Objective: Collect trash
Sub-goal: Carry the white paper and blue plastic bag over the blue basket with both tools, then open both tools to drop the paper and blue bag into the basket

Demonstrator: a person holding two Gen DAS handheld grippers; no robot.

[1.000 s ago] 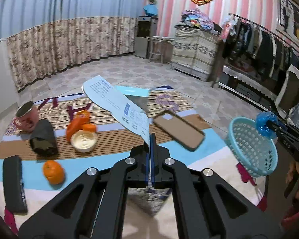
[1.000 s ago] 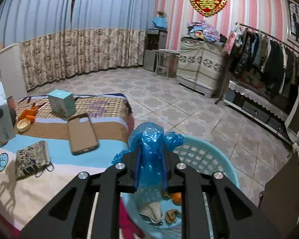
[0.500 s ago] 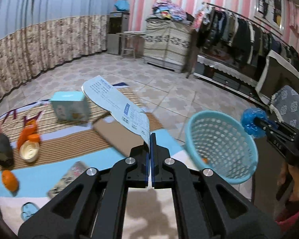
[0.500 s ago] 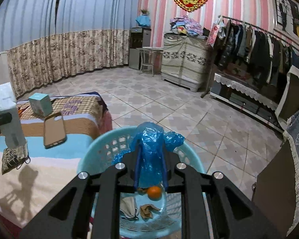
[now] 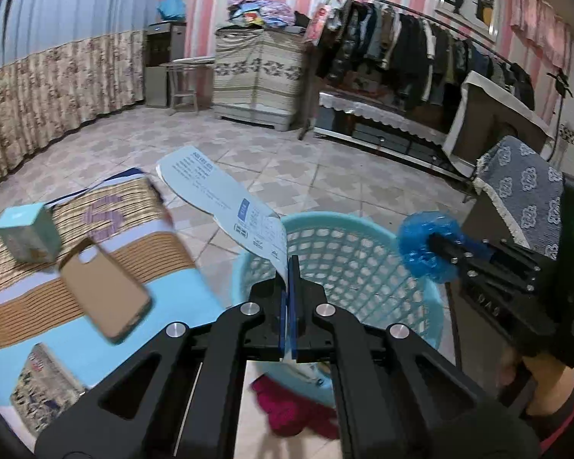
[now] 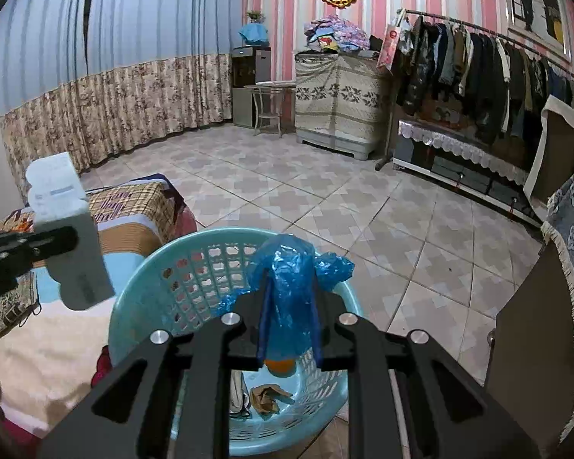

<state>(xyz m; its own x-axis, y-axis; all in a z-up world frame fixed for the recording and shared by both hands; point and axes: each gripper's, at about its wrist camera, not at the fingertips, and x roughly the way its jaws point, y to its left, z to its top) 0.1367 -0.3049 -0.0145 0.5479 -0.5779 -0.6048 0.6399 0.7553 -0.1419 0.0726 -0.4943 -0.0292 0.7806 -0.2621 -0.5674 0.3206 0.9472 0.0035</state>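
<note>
- Light-blue plastic laundry basket stands on the tiled floor just beside the bed's edge; inside lie an orange, crumpled brown paper and something pale, perhaps a mask.
- The left gripper is clamped on a printed paper slip, held over the basket's near rim.
- The right gripper pinches a crumpled blue plastic bag above the basket's opening.
- On the striped bedspread a brown phone case lies near the edge, with a teal box behind it.
</note>
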